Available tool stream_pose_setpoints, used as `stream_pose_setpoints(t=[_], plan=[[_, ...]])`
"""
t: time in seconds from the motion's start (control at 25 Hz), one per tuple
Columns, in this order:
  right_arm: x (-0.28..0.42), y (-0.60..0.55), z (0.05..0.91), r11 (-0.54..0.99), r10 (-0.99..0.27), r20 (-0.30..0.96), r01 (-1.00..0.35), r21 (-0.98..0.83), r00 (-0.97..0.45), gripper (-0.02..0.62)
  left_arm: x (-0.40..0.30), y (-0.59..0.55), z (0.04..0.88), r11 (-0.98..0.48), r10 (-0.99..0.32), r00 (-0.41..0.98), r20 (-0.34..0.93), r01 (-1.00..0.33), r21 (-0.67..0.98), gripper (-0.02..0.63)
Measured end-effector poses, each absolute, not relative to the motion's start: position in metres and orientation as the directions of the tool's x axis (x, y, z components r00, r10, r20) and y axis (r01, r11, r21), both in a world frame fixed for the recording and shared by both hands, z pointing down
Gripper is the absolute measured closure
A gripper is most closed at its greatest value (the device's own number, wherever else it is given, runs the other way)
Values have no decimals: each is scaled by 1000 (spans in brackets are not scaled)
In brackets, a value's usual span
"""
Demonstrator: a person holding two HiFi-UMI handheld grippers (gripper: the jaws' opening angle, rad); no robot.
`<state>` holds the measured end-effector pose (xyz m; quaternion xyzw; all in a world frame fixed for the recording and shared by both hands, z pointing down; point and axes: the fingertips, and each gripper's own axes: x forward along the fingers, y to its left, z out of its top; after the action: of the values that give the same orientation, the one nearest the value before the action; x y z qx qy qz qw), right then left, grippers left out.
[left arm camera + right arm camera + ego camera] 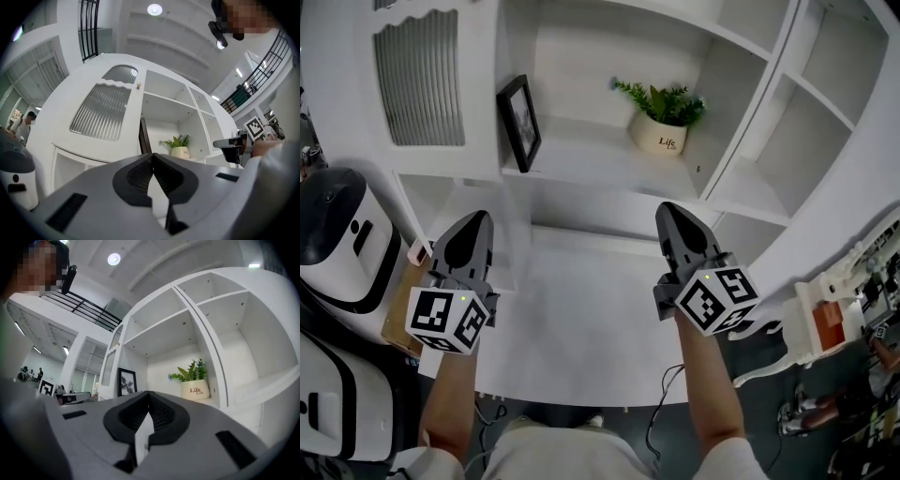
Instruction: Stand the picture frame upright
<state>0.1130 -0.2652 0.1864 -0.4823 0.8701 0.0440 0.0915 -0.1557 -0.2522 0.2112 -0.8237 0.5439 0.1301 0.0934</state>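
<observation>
A black picture frame (519, 122) stands upright against the left wall of a white shelf compartment; it also shows as the frame (126, 382) in the right gripper view and as a dark edge of the frame (144, 137) in the left gripper view. My left gripper (478, 221) hovers over the white counter, below and left of the frame, shut and empty. My right gripper (668, 212) is level with it to the right, below the potted plant (663, 117), also shut with nothing held. Neither touches the frame.
The white shelf unit (787, 122) has several open compartments to the right. A ribbed cabinet door (417, 80) is at upper left. A white and black machine (337, 234) stands at the left of the white counter (581, 328).
</observation>
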Motion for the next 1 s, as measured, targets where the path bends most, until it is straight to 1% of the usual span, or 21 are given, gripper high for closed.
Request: stream_pose_setpoints(t=[0.32, 0.6, 1.0], plan=[[149, -222, 219, 417, -893, -180, -909, 13, -412, 588, -172, -218, 222, -400, -863, 374, -340, -916, 8, 589], [178, -177, 255, 338, -933, -142, -941, -27, -331, 588, -192, -200, 259, -372, -898, 353, -264, -928, 25, 589], [216, -124, 295, 226, -973, -50, -973, -50, -224, 588, -210, -167, 281, -337, -920, 313, -237, -939, 70, 589]])
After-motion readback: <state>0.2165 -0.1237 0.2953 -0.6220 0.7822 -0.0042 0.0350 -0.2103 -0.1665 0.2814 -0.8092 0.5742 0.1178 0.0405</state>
